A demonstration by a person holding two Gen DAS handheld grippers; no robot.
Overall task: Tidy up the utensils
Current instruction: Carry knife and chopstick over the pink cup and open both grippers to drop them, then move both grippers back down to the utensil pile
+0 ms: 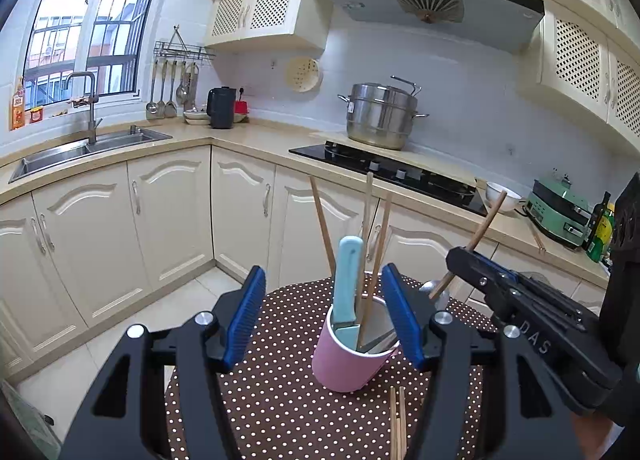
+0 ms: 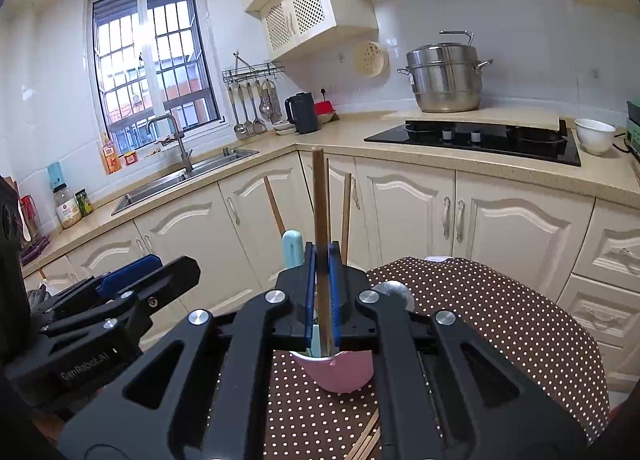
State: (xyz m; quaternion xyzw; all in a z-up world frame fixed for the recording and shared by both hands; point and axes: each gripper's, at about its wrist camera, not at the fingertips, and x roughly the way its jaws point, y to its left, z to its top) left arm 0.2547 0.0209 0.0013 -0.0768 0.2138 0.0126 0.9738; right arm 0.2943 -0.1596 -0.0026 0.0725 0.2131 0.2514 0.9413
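A pink cup (image 1: 352,360) stands on the brown polka-dot table (image 1: 280,400). It holds a knife with a light-blue handle (image 1: 348,280) and several wooden chopsticks (image 1: 322,220). My left gripper (image 1: 323,272) is open. Its blue pads stand on either side of the cup's contents and touch nothing. My right gripper (image 2: 321,250) is shut on a wooden utensil handle (image 2: 319,196), upright just over the cup (image 2: 340,372). In the left wrist view the right gripper (image 1: 456,256) comes in from the right, with a metal spoon bowl (image 1: 430,287) at the handle's lower end.
Loose chopsticks (image 1: 398,420) lie on the table in front of the cup. Cream cabinets (image 1: 168,220) and a counter with a sink (image 1: 80,148), a black hob (image 1: 392,172) and a steel pot (image 1: 380,116) run behind. A white bowl (image 2: 594,134) sits on the counter at the right.
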